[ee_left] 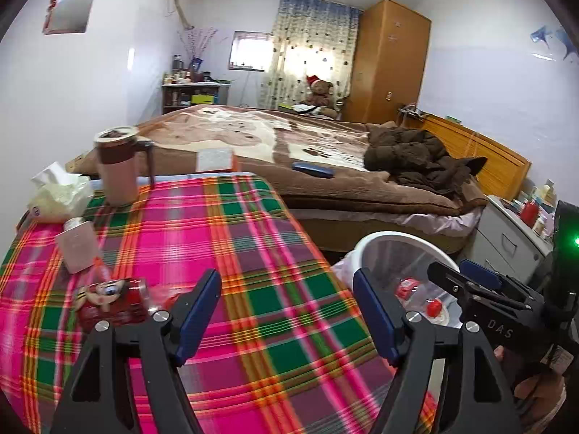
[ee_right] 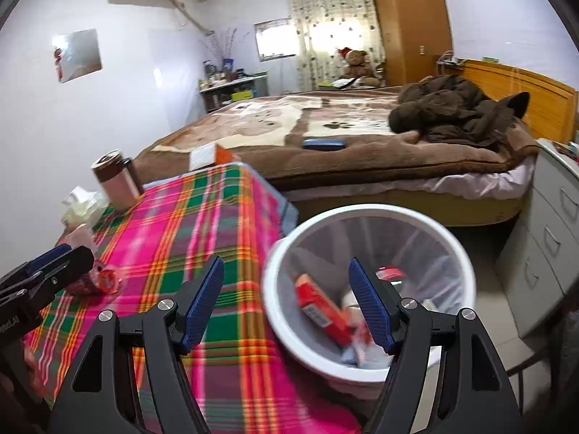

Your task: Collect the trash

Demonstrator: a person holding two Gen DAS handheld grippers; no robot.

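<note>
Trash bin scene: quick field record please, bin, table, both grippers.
bin: white trash bin beside the plaid table, lined with a clear bag
bin contents: red box, other wrappers
table leftovers: red can, pink box, tissues, mug
left gripper: open, empty
right gripper: open, empty, over the bin edge

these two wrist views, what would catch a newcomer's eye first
The loud pink, green and orange plaid tablecloth fills the near left of both views. Right beside its edge stands a white trash bin on the floor, with red wrappers already inside. Behind both stretches a brown bed, a dark coat heaped near its headboard.
</note>
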